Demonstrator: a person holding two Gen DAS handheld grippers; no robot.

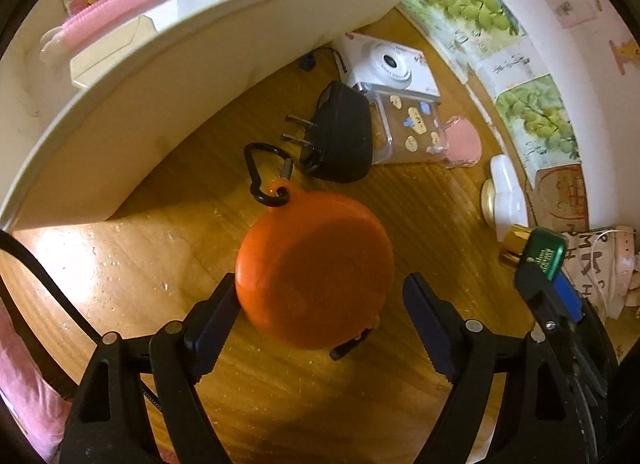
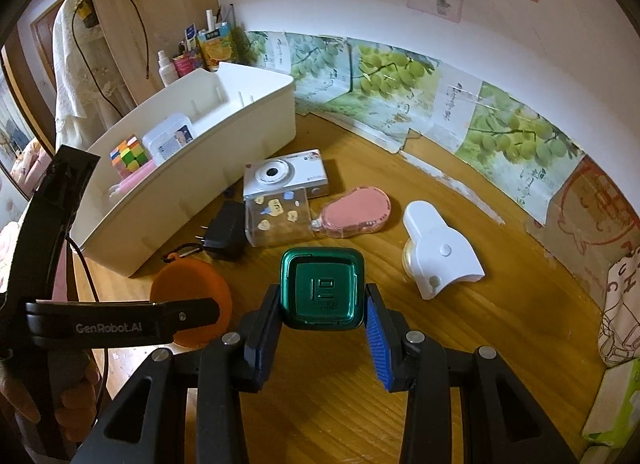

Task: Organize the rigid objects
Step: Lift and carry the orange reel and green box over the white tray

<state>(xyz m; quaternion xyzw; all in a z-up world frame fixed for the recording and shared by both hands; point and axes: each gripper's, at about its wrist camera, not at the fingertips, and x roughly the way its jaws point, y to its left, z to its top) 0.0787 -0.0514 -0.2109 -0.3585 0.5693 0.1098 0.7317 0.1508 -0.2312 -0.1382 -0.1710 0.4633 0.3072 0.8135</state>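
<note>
An orange round case [image 1: 316, 268] with a black carabiner [image 1: 260, 168] lies on the wooden table between the fingers of my left gripper [image 1: 322, 292]. The gripper is open: its left pad touches the case's rim and the right pad stands clear of it. My right gripper [image 2: 323, 296] is shut on a green square tin [image 2: 322, 284], held above the table. The tin [image 1: 546, 254] also shows at the right edge of the left wrist view. A white storage bin [image 2: 224, 168] stands to the left, with a colour cube [image 2: 126, 154], a pink comb and a clear box inside.
Beyond the orange case lie a black plug charger [image 2: 226, 232], a white camera [image 2: 286, 176], a clear sticker-covered case [image 2: 278, 220], a pink tape dispenser [image 2: 356, 212] and a white plastic holder [image 2: 440, 252]. Grape-print paper lines the wall behind. A hand grips the left tool at lower left.
</note>
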